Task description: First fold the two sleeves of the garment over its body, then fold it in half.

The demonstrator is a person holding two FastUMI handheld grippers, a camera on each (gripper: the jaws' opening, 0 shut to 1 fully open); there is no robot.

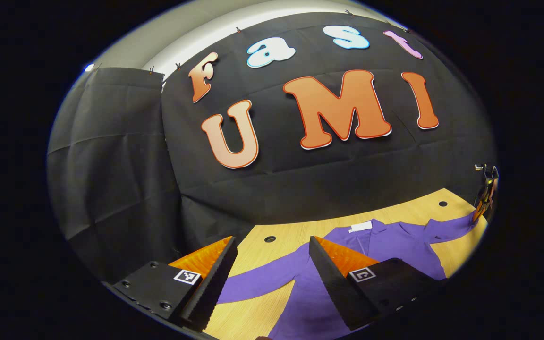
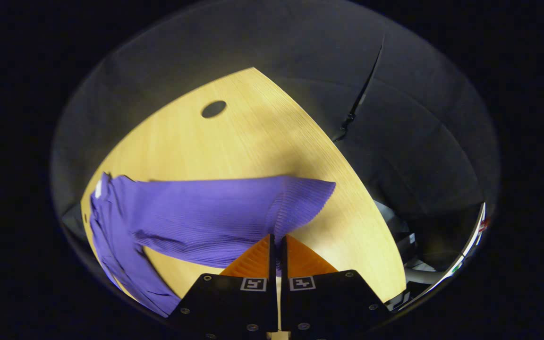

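Right gripper (image 2: 277, 242): your two fingers are pressed together on the edge of the purple ribbed sleeve (image 2: 215, 212), near the cuff. The bite looks shallow, just a lip of fabric between the tips. If you swing quickly toward the body, the knit may slide out and the sleeve will drop short of the fold line.

Sleeve cloth sags between your grip and the shoulder. Carry it too low and it may drag on the pale wooden table (image 2: 253, 137) and fold under itself; carry it too high and you may tug the whole purple long-sleeved garment (image 1: 385, 245) out of square.

The cuff end sits close to the table's curved edge in the right gripper view. Drift outward and the sleeve could spill over the side.

Left gripper (image 1: 272, 262): fingers spread wide, holding nothing, hovering over the near sleeve and the garment's left side. The garment lies flat on the table, collar with white label (image 1: 361, 226) toward the black cloth wall (image 1: 300, 179).

Farther off in the left gripper view, the right gripper is small at the rim by the far sleeve. With the left open, nothing anchors the body, so any hard pull from the right could shift it.
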